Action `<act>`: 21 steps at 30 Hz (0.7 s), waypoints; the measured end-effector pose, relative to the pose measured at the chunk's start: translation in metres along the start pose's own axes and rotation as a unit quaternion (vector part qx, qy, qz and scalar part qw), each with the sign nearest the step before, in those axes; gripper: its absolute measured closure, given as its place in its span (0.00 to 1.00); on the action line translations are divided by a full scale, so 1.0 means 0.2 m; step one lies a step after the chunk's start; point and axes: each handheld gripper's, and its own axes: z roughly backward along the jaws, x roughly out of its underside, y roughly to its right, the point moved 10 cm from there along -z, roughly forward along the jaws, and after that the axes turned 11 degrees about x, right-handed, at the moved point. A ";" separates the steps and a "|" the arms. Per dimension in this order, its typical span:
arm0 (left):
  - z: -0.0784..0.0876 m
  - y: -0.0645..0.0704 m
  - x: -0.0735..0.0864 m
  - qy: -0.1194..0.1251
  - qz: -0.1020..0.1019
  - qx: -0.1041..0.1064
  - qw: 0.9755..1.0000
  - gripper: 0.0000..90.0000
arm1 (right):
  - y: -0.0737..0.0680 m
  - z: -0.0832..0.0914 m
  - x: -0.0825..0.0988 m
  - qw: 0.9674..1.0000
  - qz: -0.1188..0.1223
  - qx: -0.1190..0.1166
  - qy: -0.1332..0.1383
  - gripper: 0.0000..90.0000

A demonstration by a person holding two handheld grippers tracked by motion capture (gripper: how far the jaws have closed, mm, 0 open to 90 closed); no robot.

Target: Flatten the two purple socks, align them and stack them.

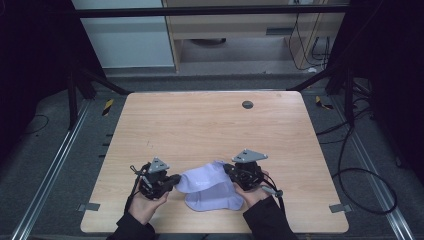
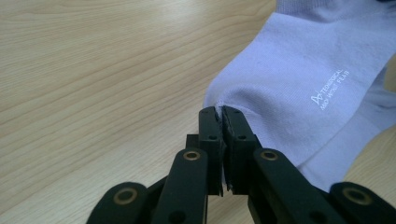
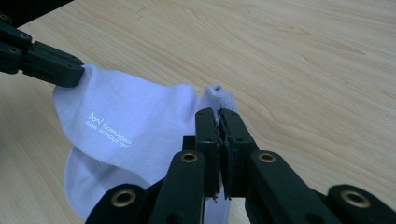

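Pale wood-grain tabletop (image 1: 210,125) carries a soft lilac cotton sock (image 1: 210,187) stretched between two black claws. Left gripper (image 2: 221,111) is clamped on the sock's rounded end, just ahead of its tips. Right gripper (image 3: 218,113) pinches the ribbed cuff edge, with the cloth hanging below and partly hidden behind its jaws. Small white lettering on the sock is too fine to read.

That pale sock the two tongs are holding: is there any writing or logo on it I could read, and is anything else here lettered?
"TECHNOLOGY WITHOUT ???": small white print beside a little white logo on the sock; the last word is too small to read.
The same print on the sock in the left gripper view is too blurred to read.
Nothing else here bears legible text.
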 end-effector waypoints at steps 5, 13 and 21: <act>-0.03 0.05 0.00 -0.009 -0.010 0.008 1.000 0.96 | 0.02 0.05 0.05 1.000 -0.001 0.003 0.002 0.97; -0.06 0.08 0.04 -0.025 -0.022 0.010 0.999 0.96 | 0.02 0.08 0.12 1.000 -0.001 0.002 -0.004 0.97; -0.07 0.11 0.07 -0.035 -0.025 0.014 0.999 0.96 | 0.01 0.08 0.18 1.000 0.001 -0.001 -0.014 0.97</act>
